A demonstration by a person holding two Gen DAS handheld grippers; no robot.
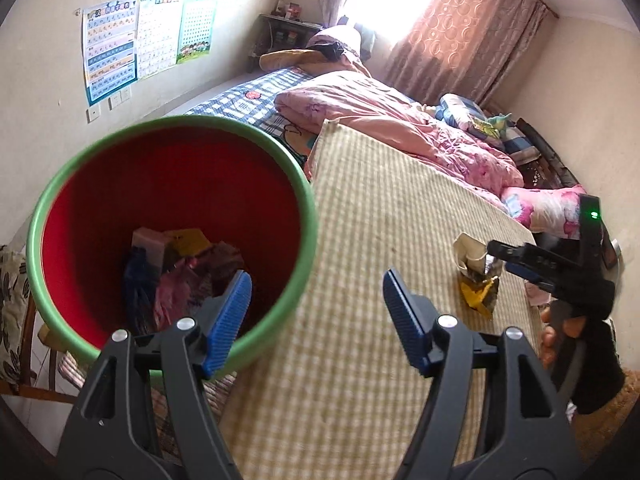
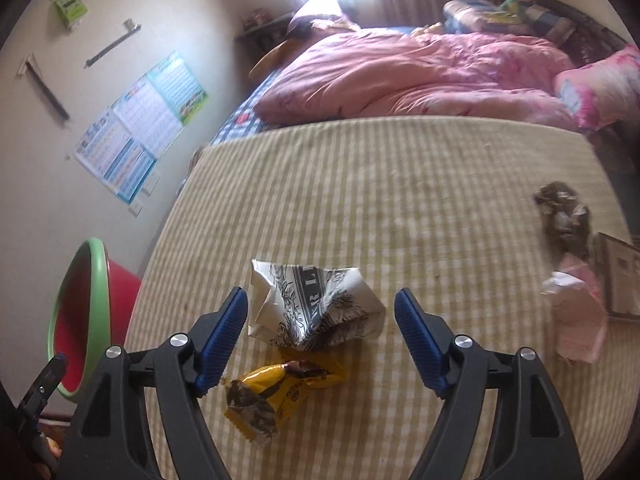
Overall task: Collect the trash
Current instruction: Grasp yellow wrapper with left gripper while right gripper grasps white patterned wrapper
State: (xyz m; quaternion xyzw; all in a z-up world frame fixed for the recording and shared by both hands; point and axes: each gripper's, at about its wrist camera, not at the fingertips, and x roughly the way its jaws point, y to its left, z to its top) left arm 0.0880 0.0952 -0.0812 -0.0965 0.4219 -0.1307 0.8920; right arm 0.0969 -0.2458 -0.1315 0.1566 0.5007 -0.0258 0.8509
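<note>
Item: crumpled white printed wrapper (image 2: pixel 316 306), on the checked mat (image 2: pixel 400 200). Lies at 12 o'clock from the right gripper (image 2: pixel 320 320), between its wide-spread, empty jaws; long axis runs 9 to 3.

Yellow wrapper (image 2: pixel 276 392): 6 o'clock of the white one, apparently touching it.

Left gripper (image 1: pixel 316 316): wide, empty, farther off, by the red bin (image 1: pixel 172 184), which holds trash.

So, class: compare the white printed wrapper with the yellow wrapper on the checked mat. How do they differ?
The white printed wrapper is larger and puffed up; the yellow wrapper is smaller and flatter. The white one lies between the right gripper's open fingers, the yellow one nearer the camera. Both are crumpled and uncollected.
</note>
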